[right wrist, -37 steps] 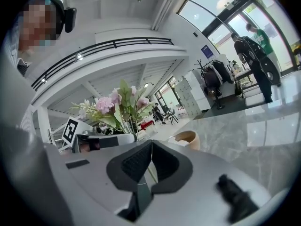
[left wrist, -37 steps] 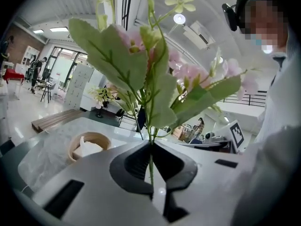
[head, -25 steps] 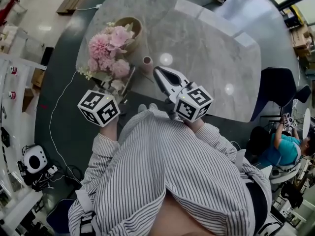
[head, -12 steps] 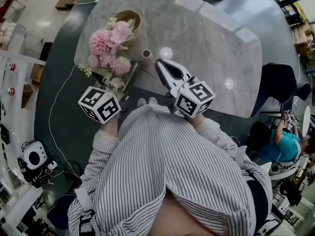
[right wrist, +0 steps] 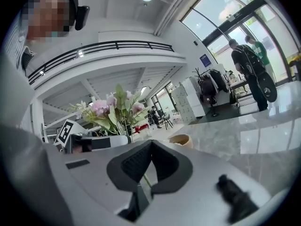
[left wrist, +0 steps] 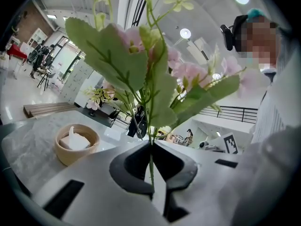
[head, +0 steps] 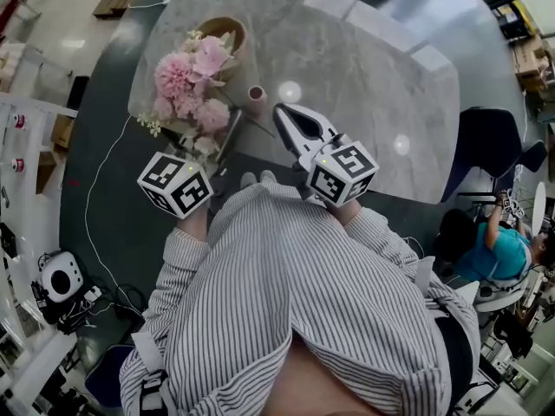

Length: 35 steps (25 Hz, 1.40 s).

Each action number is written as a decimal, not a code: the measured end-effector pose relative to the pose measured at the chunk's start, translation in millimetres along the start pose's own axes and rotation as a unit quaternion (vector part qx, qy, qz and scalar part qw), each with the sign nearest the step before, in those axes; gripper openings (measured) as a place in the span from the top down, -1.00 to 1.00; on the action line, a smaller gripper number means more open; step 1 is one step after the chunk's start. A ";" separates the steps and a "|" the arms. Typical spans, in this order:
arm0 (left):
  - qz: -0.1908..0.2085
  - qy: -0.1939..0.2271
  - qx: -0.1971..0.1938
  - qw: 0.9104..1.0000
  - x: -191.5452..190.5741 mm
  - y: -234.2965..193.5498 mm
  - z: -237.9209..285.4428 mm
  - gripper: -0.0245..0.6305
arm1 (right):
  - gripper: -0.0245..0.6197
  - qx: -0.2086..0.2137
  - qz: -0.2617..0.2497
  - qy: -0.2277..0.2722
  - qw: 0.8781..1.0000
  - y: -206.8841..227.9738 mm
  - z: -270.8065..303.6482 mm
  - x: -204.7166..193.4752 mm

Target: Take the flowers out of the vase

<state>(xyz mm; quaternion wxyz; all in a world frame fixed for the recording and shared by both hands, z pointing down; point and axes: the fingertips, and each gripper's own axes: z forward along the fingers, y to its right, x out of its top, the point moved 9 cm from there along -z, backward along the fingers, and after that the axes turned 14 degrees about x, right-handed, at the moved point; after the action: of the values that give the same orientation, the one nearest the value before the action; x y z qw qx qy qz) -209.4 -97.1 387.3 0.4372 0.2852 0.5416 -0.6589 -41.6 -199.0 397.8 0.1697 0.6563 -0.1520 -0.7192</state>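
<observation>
A bunch of pink flowers (head: 191, 89) with green leaves stands upright over my left gripper (head: 224, 141). In the left gripper view that gripper (left wrist: 151, 142) is shut on a thin green stem (left wrist: 151, 166), and the leaves and blooms (left wrist: 141, 55) fill the picture above it. A small pink vase (head: 257, 96) stands on the marble table (head: 364, 85), apart from the bunch. My right gripper (head: 279, 113) sits just right of the vase, its tips closed. In the right gripper view a thin stem (right wrist: 145, 180) shows between the jaws of that gripper (right wrist: 150, 142), and the flowers (right wrist: 113, 109) rise at the left.
A wooden bowl (head: 224, 33) holding a white tissue stands at the table's far left, also seen as the bowl (left wrist: 75, 145) in the left gripper view. A dark chair (head: 494, 150) and a seated person (head: 494, 250) are at the right. People stand by the windows (right wrist: 249, 65).
</observation>
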 end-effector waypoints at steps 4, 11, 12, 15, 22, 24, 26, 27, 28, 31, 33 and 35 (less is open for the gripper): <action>0.011 -0.003 -0.004 1.000 1.7 -1.9 -0.8 0.85 | 0.88 0.000 -0.003 -0.006 1.000 -2.3 5.3 0.4; 0.015 -0.006 -0.005 1.000 1.9 -3.5 0.1 0.85 | 0.88 0.003 -0.007 -0.014 1.000 -2.2 8.9 -0.2; 0.015 -0.006 -0.004 1.000 2.0 -3.5 0.1 0.85 | 0.88 0.003 -0.008 -0.013 1.000 -2.6 9.0 -0.1; 0.014 -0.006 -0.006 1.000 2.2 -3.6 0.2 0.85 | 0.88 0.006 -0.012 -0.014 1.000 -4.1 10.1 0.0; 0.007 -0.014 -0.007 1.000 -1.6 -4.5 -0.4 0.85 | 0.88 0.010 -0.015 -0.025 1.000 -7.6 13.9 -2.3; 0.007 -0.017 -0.006 1.000 -2.7 -4.5 0.2 0.85 | 0.88 0.009 -0.014 -0.029 0.999 -7.6 14.1 -3.3; 0.009 -0.019 -0.006 1.000 -2.0 -4.2 0.1 0.85 | 0.88 0.009 -0.012 -0.031 0.999 -8.2 14.6 -2.9; 0.010 -0.019 -0.007 1.000 -1.3 -3.9 -0.1 0.85 | 0.88 0.009 -0.012 -0.031 0.999 -8.7 14.9 -2.5; 0.011 -0.020 -0.007 1.000 -0.8 -3.6 -0.1 0.85 | 0.88 0.009 -0.012 -0.031 0.999 -8.9 15.0 -2.3; 0.014 -0.023 -0.008 1.000 -2.5 -1.8 1.1 0.85 | 0.88 0.008 -0.012 -0.031 0.999 -8.1 12.9 -3.7; 0.017 -0.023 -0.008 1.000 -4.4 -1.2 2.0 0.85 | 0.88 0.007 -0.012 -0.030 0.999 -7.3 11.0 -5.2; 0.021 -0.021 -0.008 1.000 -5.0 -1.7 2.3 0.85 | 0.88 0.006 -0.013 -0.030 0.999 -7.1 10.3 -6.4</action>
<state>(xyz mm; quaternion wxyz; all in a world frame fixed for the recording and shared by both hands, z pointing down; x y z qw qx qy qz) -208.4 -98.0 392.9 0.4646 0.2788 0.5317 -0.6510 -51.6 -189.8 401.3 0.1513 0.6376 -0.1529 -0.7398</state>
